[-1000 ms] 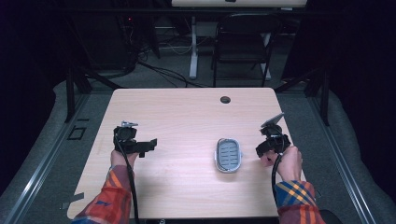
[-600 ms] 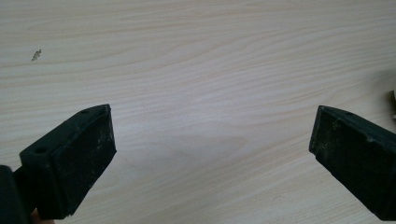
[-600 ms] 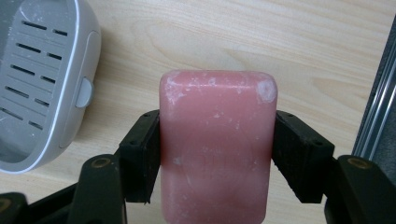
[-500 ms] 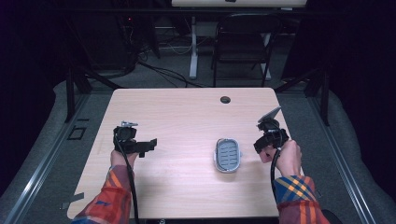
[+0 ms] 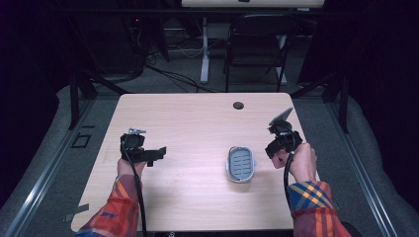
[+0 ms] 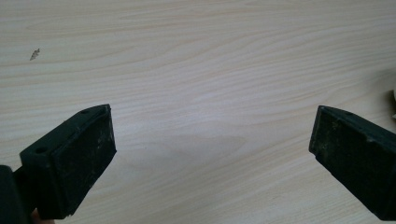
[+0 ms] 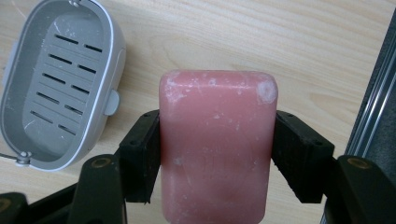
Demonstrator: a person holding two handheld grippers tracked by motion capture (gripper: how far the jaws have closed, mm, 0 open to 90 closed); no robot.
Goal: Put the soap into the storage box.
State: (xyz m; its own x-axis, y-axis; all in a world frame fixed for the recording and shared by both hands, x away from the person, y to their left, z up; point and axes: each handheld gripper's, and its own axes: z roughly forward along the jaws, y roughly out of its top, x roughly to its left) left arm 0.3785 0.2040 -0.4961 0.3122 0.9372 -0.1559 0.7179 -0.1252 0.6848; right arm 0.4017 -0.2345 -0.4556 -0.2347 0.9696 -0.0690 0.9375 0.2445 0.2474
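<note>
Nearest the person, two forearms in red-and-orange plaid sleeves [image 5: 114, 212] enter from the lower edge. The left gripper [image 5: 143, 150] is held low over the pale wood-grain tabletop [image 5: 188, 123], on its left half; in the left gripper view its two black fingers [image 6: 74, 158] stand wide apart, with bare wood between them. The right gripper [image 7: 217, 154] is held over the tabletop's right edge, and its black fingers [image 7: 140, 154] clamp the flat sides of a pink rectangular bar of soap [image 7: 217, 140] (its surface scuffed with white marks), which stands clear of the wood. Just beside this gripper, toward the tabletop's middle, lies an open grey oval plastic soap dish [image 5: 240, 164] with a slotted floor; soap and dish do not touch. Farther off, a small dark round grommet [image 5: 238, 105] sits near the far edge. Beyond the tabletop stands a dark folding chair [image 5: 257, 47].
</note>
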